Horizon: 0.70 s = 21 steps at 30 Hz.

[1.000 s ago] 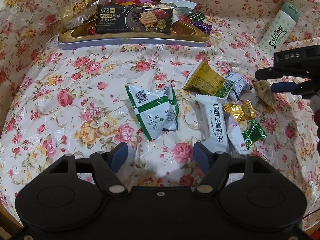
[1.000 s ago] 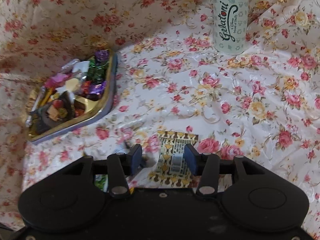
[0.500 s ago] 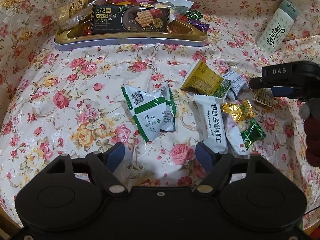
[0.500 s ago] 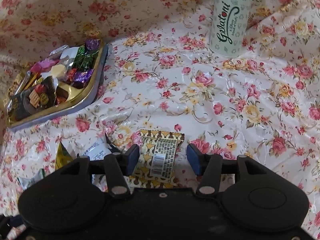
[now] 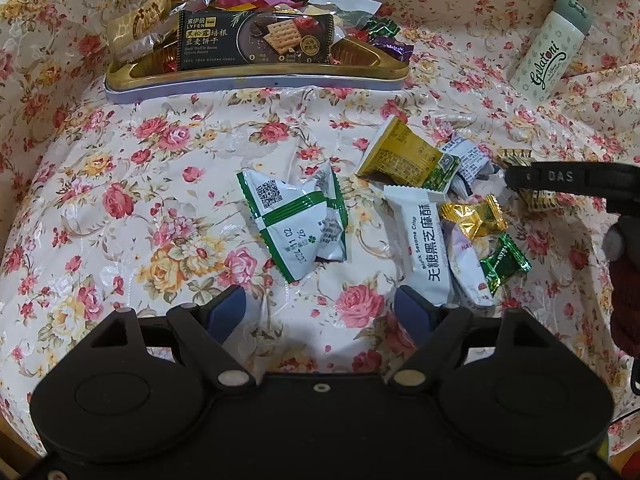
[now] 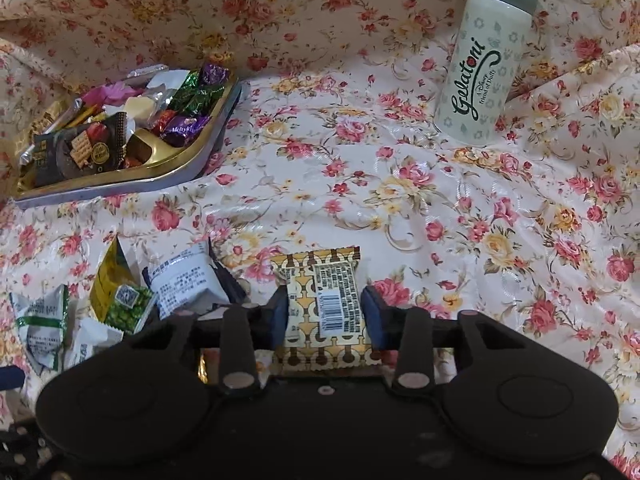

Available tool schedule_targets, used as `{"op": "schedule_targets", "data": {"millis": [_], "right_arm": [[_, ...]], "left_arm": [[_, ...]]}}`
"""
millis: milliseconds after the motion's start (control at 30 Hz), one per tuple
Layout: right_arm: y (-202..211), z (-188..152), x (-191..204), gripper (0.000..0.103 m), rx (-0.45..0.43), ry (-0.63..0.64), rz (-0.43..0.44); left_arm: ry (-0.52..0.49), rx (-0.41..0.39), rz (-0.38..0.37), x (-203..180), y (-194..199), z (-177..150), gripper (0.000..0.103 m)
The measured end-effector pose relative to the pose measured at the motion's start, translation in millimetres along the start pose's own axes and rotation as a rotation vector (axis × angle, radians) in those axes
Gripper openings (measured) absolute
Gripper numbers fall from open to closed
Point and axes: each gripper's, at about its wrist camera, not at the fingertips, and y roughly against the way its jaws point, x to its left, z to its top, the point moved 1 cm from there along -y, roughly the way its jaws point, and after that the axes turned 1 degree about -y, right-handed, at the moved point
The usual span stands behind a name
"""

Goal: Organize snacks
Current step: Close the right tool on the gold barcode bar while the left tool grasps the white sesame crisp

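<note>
My right gripper point(image 6: 325, 312) is closing on a gold patterned snack packet point(image 6: 320, 280) that lies on the floral cloth; both blue pads touch its sides and pinch it slightly. Seen from the left wrist, that gripper point(image 5: 516, 178) is side-on at the right edge, over the same packet point(image 5: 514, 156). My left gripper point(image 5: 320, 304) hangs open above bare cloth, just below a white-and-green packet point(image 5: 288, 220) and beside a white sesame-crisp packet point(image 5: 424, 240). A gold tray point(image 5: 256, 80) heaped with snacks stands at the back.
Loose snacks lie in a cluster: a yellow packet point(image 5: 404, 156), a gold candy point(image 5: 472, 216), a green candy point(image 5: 504, 264). A Gelatoni bottle point(image 6: 480, 72) stands at the back right. A gloved hand point(image 5: 624, 280) holds the right gripper. The tray point(image 6: 120, 184) is far left.
The right gripper sank onto the gold packet, rolled a little, and its jaws narrowed from wide of the packet to touching it. The left gripper stayed in place and opened slightly.
</note>
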Motion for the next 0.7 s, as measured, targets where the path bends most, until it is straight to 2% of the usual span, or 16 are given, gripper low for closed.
{"op": "schedule_targets", "data": {"millis": [167,467,700], "right_arm": [[10,-10,-13,0.038,-0.023,-0.005,0.028],[27,-31,-27,0.038,-0.037,-0.002,0.004],[28,-38,-30,0.038,-0.059,0.021,0.027]], "left_arm": [[0.015,0.010,-0.016,0,7,-1,0.074],[0.017,-0.009,-0.044,-9,30,6,0.074],[-0.032,0.015,-0.007,-30,16,12,0.074]]}}
